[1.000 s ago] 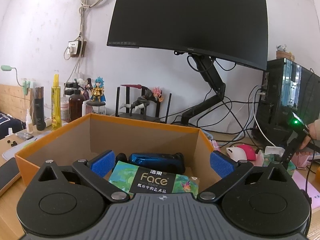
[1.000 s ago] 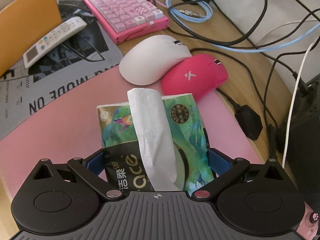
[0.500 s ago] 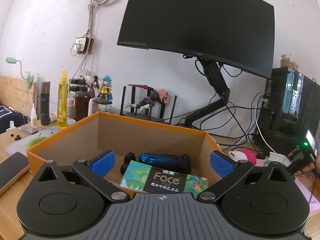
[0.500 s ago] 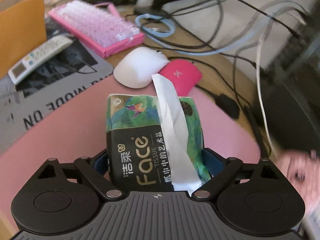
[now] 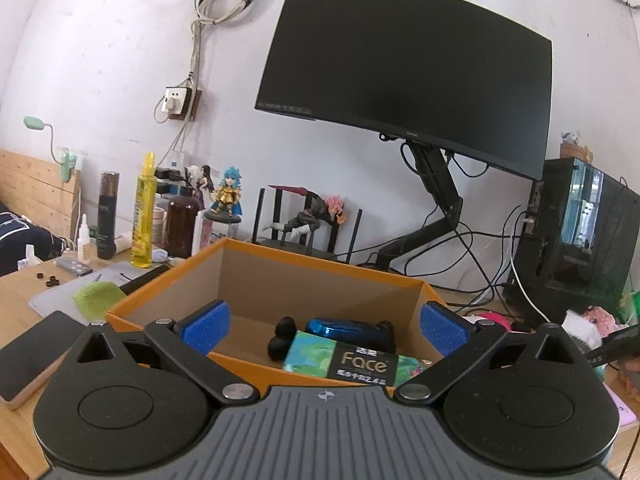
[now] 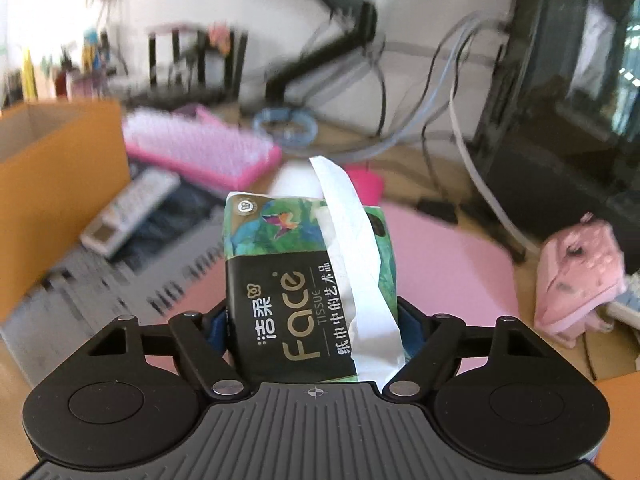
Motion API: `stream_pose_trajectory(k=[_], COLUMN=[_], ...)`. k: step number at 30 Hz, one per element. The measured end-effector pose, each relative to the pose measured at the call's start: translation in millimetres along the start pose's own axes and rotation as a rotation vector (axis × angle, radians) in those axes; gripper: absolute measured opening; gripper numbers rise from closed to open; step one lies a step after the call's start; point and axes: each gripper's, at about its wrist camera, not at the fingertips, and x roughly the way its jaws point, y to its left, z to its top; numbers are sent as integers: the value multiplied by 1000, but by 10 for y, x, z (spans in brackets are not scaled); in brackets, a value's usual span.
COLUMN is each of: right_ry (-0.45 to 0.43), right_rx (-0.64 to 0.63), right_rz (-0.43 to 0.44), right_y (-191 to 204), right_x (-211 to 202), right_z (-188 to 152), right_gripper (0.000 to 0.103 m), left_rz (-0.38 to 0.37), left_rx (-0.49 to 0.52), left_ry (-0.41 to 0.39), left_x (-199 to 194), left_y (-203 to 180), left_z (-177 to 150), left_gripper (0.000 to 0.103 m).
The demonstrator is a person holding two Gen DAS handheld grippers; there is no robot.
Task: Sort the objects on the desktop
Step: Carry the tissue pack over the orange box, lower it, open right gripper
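My right gripper (image 6: 314, 320) has a green and black Face tissue pack (image 6: 280, 280) between its jaws, which are closing on it. The blue pads press its sides, and a white tissue sticks out of its top. The pack hangs above the pink mat (image 6: 440, 260). An orange cardboard box (image 5: 280, 246) stands in front of my left gripper (image 5: 325, 324), which is open, its blue pads wide apart over the near rim. In the box lie a second Face tissue pack (image 5: 352, 362), a shiny blue object (image 5: 344, 330) and a small black item (image 5: 282, 338). The right wrist view shows the box (image 6: 60, 184) at far left.
A pink keyboard (image 6: 200, 148), a white remote (image 6: 128, 212), a white mouse (image 6: 296, 180) and a pink mouse (image 6: 362, 184) lie between box and mat. A pink toy (image 6: 576, 272) sits right. A phone (image 5: 32, 348), bottles (image 5: 144, 216), figurines, monitor (image 5: 400, 64) and PC tower (image 5: 580, 236) ring the box.
My right gripper closed around the tissue pack, lifted it off the pink mat and tipped up toward the wall. The left gripper drifted sideways, keeping the box in front.
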Motion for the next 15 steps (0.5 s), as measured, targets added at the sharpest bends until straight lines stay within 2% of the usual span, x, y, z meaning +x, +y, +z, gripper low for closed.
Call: stream_pose_trajectory(k=[8, 15], right_ry=[-179, -290], right_rx=[-11, -133], right_rz=[68, 189], right_y=[415, 1096], right_x=[-640, -963], right_z=[514, 1137], right_gripper=[80, 80], left_rz=[40, 92], left_rx=[-9, -29], left_ry=[-41, -75], left_x=[-161, -356], left_y=[222, 471], left_z=[68, 96], left_gripper=[103, 103])
